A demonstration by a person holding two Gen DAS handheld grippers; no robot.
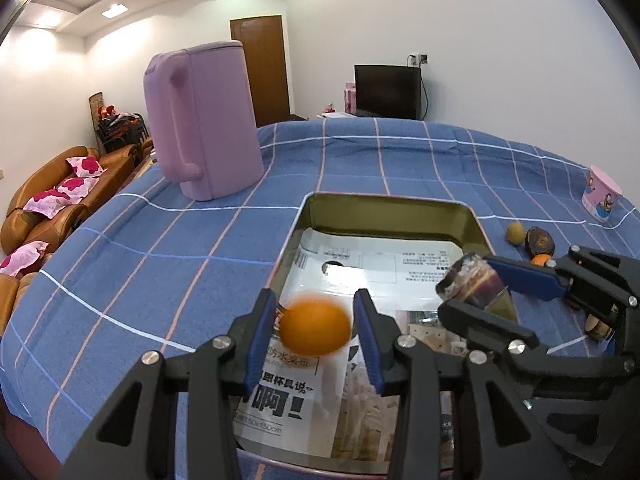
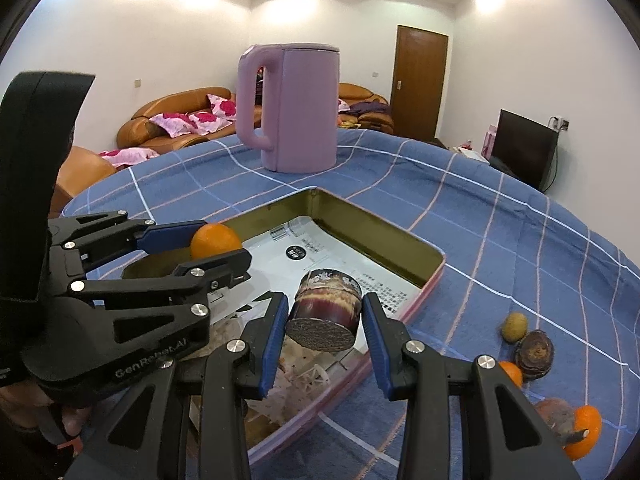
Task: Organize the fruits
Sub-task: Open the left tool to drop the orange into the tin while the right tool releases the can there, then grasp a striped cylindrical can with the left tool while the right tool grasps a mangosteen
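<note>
My left gripper is shut on an orange, which looks blurred between the blue pads. It hangs over the near end of a gold-lined tin tray lined with printed paper. My right gripper is shut on a short dark purple cylinder-shaped piece with a cut grey face, held above the tray's right side. In the right wrist view the left gripper and its orange are at the left. In the left wrist view the right gripper and the purple piece are at the right.
Right of the tray on the blue checked cloth lie a small yellow-green fruit, a dark brown fruit, two small oranges and a brownish fruit. A purple kettle stands behind the tray. A pink paper cup stands far right.
</note>
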